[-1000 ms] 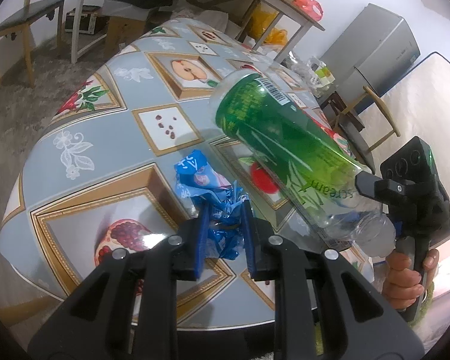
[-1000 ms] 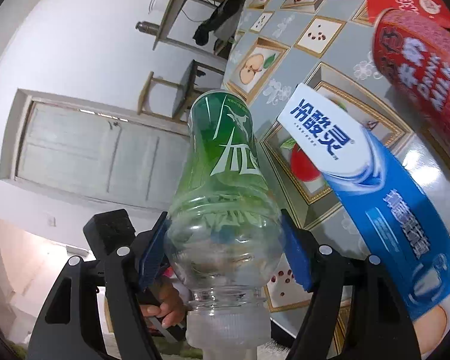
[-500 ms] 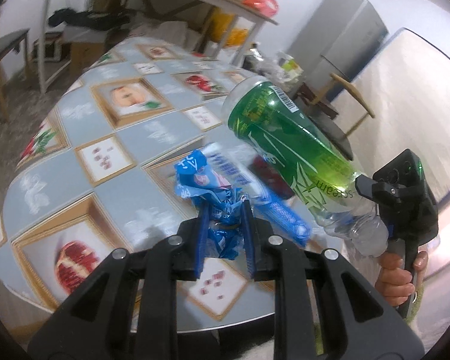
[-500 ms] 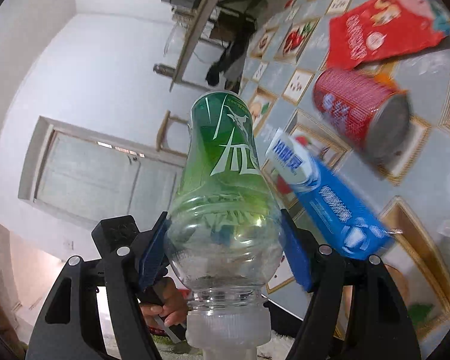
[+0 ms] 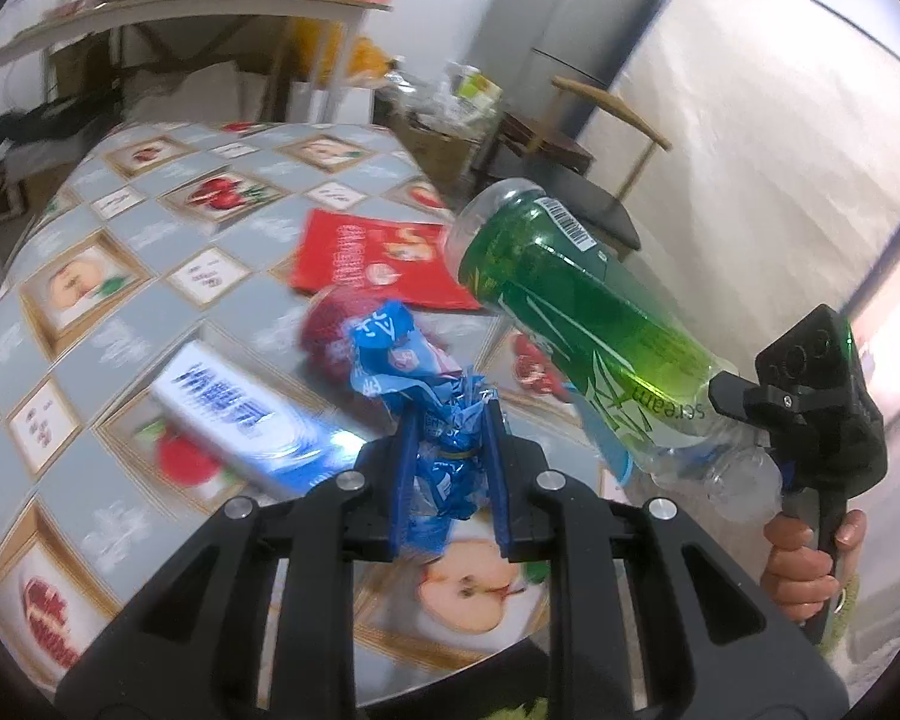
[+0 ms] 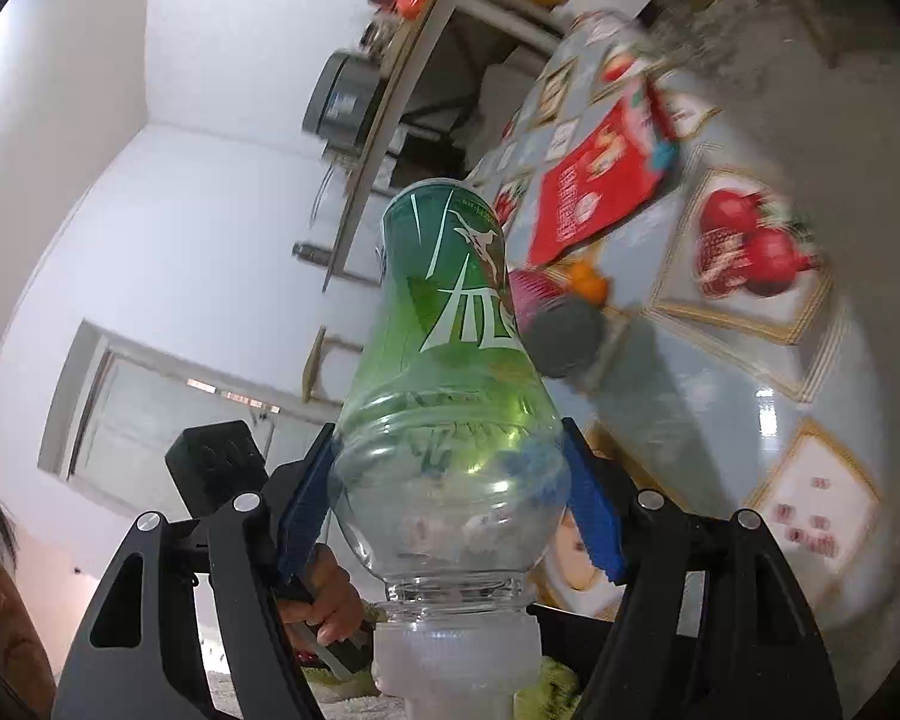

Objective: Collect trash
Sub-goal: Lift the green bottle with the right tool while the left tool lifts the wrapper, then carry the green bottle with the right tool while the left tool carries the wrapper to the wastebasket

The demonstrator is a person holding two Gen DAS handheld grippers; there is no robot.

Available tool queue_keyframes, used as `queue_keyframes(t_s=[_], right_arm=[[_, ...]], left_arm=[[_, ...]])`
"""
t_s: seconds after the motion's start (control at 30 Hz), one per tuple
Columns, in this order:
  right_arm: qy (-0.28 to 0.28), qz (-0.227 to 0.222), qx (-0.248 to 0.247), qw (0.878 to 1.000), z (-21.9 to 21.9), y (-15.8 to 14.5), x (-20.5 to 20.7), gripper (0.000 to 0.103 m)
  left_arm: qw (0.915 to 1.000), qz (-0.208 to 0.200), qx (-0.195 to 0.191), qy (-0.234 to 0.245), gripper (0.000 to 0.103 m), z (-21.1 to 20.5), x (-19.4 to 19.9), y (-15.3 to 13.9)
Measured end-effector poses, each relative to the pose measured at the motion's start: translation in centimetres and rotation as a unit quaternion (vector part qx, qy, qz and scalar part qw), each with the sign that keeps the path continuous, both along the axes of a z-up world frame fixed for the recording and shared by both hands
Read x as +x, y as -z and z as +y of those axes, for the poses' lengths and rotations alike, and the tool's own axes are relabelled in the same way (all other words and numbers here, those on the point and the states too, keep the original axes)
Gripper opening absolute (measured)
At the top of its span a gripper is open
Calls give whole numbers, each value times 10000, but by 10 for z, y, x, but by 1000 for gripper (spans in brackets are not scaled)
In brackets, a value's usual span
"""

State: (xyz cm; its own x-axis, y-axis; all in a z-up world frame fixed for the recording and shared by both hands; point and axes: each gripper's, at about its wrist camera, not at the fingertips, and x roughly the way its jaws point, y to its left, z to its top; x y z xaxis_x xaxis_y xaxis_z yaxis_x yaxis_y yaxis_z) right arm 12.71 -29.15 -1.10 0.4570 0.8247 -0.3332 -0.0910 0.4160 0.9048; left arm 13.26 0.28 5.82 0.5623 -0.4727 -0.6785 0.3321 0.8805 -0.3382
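Note:
My left gripper [image 5: 447, 456] is shut on a crumpled blue wrapper [image 5: 411, 375] and holds it above the table. My right gripper [image 6: 450, 498] is shut on an empty green plastic bottle [image 6: 450, 372], gripped near its neck with the base pointing away; the bottle also shows in the left wrist view [image 5: 576, 324]. On the fruit-patterned table [image 5: 90, 240] lie a blue and white toothpaste box [image 5: 240, 420], a red can [image 6: 549, 324] on its side and a flat red packet [image 5: 378, 258], also in the right wrist view [image 6: 594, 186].
A wooden chair [image 5: 594, 138] and a grey fridge [image 5: 570, 18] stand beyond the table's far right. A shelf table [image 5: 180, 6] with clutter is at the back. A white mattress [image 5: 750, 180] leans at the right.
Both grippers have swung to the right over the table with their loads. The red packet and red can have come into the left view. Grips are unchanged.

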Motion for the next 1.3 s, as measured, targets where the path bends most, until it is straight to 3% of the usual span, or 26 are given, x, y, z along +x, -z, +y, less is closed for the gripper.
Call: queue_keyframes(t_s=[0.4,0.87,1.07,1.2,1.3], right_arm=[[897,163,-15,9958,-84,10,-30,69],[1693,489,68,9843,-151,34,-52,69],[2198,804,-70,9722,-184,55,-65,69],[2580,1202,-130,9586,-209,77,-72,69],[2841,1516,-260,9464,-228,94,-72,69]], left_arm=[[9945,-228,399,943,20,-114,16,-3],[9834,-370,749,1611,20,-204,18,2],[9810,108,604,1839,20,-234,40,22],[9733,814,371,2116,20,-265,63,44],[9674,1202,421,2190,20,-291,83,63]])
